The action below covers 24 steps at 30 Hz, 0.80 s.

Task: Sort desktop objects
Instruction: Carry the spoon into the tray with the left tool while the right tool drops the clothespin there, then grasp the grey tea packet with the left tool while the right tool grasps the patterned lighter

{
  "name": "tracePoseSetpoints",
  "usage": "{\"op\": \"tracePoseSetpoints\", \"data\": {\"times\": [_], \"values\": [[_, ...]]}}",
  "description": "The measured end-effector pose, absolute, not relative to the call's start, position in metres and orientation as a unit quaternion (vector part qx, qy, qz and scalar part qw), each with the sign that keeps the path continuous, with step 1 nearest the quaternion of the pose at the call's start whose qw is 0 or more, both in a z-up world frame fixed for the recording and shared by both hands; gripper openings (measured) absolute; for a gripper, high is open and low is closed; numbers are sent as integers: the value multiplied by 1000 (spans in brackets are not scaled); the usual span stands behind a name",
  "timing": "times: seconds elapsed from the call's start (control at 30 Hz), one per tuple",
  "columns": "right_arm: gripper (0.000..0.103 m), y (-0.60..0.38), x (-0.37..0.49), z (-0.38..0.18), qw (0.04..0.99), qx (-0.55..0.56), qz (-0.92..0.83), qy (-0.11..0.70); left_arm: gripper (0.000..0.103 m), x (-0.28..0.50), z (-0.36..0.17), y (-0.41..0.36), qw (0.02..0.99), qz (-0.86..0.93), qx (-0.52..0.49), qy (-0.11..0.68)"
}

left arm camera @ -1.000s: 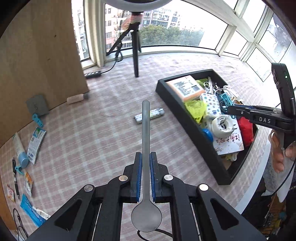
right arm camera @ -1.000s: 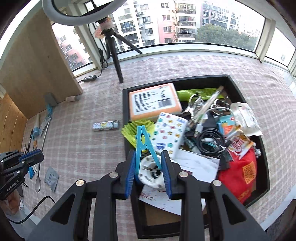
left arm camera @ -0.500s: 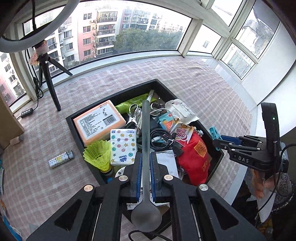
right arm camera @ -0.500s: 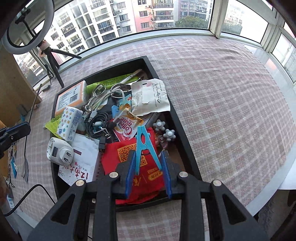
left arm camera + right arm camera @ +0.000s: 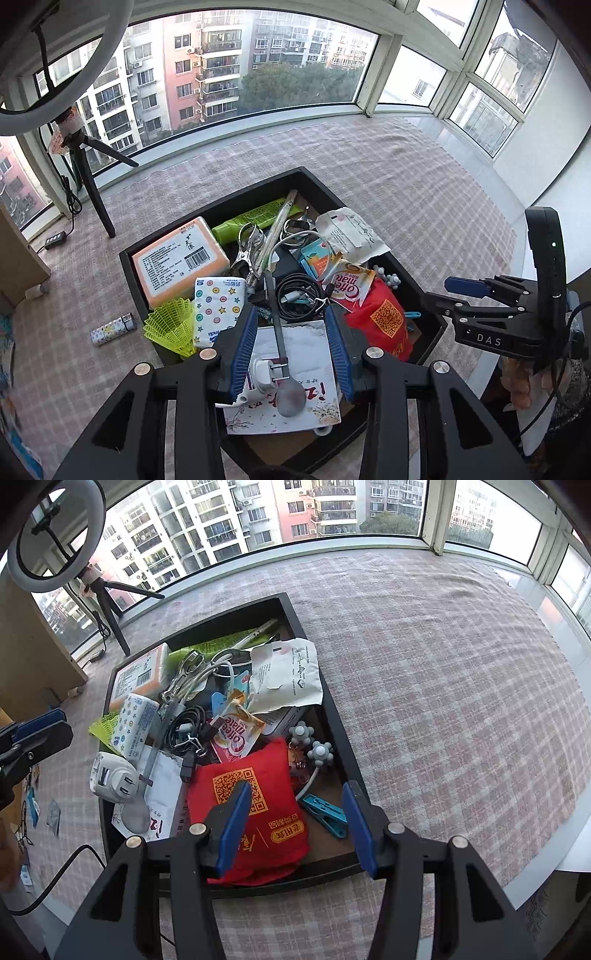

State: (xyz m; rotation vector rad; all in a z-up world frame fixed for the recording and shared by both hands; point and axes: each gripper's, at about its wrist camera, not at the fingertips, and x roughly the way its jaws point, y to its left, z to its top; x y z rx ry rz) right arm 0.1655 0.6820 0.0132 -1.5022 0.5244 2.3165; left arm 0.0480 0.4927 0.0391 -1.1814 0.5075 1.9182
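Checked tablecloth, spoon (image 5: 282, 352) and clothespin (image 5: 325, 816) now dropped in tray (image 5: 321, 184)

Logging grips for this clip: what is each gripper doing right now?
Left gripper: opening, holding nothing; spoon lies free in the tray.
Right gripper: opening, holding nothing; blue clothespin lies free below.
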Motion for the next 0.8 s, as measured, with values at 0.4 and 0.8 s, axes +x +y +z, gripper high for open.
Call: {"op": "tracePoseSetpoints", "data": {"times": [0.4, 0.8], "values": [[50, 628, 127, 15, 81, -524, 834, 151, 36, 30, 22, 403, 313, 793, -493, 174], [52, 510, 61, 18, -37, -530, 845, 62, 41, 1, 2, 239, 187, 819, -531, 110]]}}
